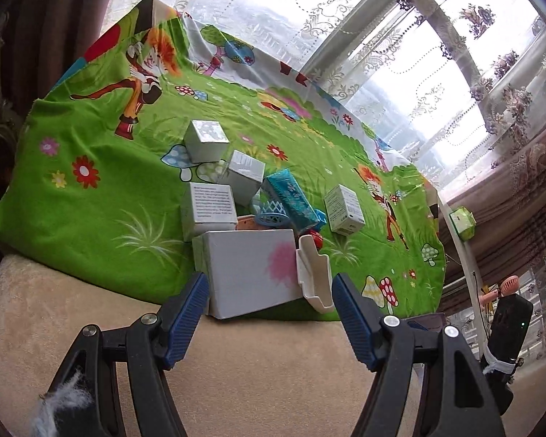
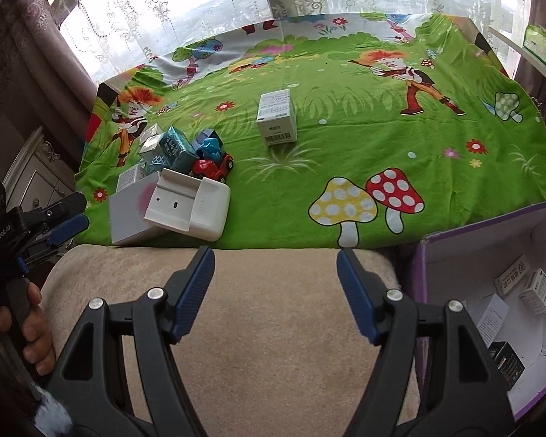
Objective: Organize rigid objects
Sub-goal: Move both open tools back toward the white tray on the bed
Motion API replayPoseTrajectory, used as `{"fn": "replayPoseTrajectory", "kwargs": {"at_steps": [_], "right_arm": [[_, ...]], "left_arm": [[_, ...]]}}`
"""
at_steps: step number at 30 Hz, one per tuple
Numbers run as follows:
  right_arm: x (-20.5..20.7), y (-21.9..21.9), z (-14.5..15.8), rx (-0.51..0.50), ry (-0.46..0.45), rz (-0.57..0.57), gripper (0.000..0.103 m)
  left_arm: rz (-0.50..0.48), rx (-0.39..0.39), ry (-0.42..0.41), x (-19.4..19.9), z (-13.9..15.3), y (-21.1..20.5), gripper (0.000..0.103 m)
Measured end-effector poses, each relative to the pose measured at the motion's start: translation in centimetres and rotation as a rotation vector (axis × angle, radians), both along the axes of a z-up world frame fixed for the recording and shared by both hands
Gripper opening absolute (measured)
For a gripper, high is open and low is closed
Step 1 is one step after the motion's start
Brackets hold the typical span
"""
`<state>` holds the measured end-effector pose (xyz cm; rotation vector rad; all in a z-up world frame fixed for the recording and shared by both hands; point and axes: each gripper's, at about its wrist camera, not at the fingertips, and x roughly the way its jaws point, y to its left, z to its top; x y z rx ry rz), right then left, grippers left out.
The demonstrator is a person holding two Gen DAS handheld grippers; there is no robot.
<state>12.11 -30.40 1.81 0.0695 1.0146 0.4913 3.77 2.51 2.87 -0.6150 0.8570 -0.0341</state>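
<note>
Here, at the far left of the right wrist view, my left gripper (image 2: pixel 67 220) hovers by the near-left corner of the green cartoon-print cloth (image 2: pixel 345 167), its blue pads wide apart and gripping nothing. Just beyond it sits the pile of rigid things: a large white cardboard box with a pink blot (image 2: pixel 129 218), and a white moulded plastic holder (image 2: pixel 187 207) leaning against that box's right side. Behind them crowd small silver-white cartons (image 2: pixel 151 142), a teal patterned box (image 2: pixel 176 149), a blue plastic toy (image 2: pixel 211 145) and a red toy car (image 2: pixel 213 167), all touching or nearly so. Further right, well apart from the heap, a white labelled carton (image 2: pixel 276 116) stands upright alone on the cloth. My right gripper (image 2: pixel 275 267) hangs over the beige plush surface (image 2: pixel 273 346) at the near edge, likewise spread wide and empty. At the far right stands an open purple-edged box (image 2: pixel 420 276) holding a few small medicine cartons (image 2: pixel 537 291) and a black box (image 2: pixel 506 362).
</note>
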Motion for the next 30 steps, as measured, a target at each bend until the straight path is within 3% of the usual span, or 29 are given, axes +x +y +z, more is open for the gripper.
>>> {"fn": "replayPoseTrajectory", "kwargs": {"at_steps": [11,26,30], "right_arm": [[3.7,5.6,-1.4,0.058,0.095,0.097,0.073],[7.3,8.1,-5.1,0.098,0.261,0.083,0.073],[7.5,8.1,-5.2,0.105,0.262,0.077,0.072]], "left_arm": [[0.019,-0.087,0.085,1.3,-2.2,2.2,0.071],[0.042,-0.090,0.089,1.2,-2.5,2.3,0.075],[0.048,-0.080,0.092,1.2,-2.5,2.2,0.079]]}}
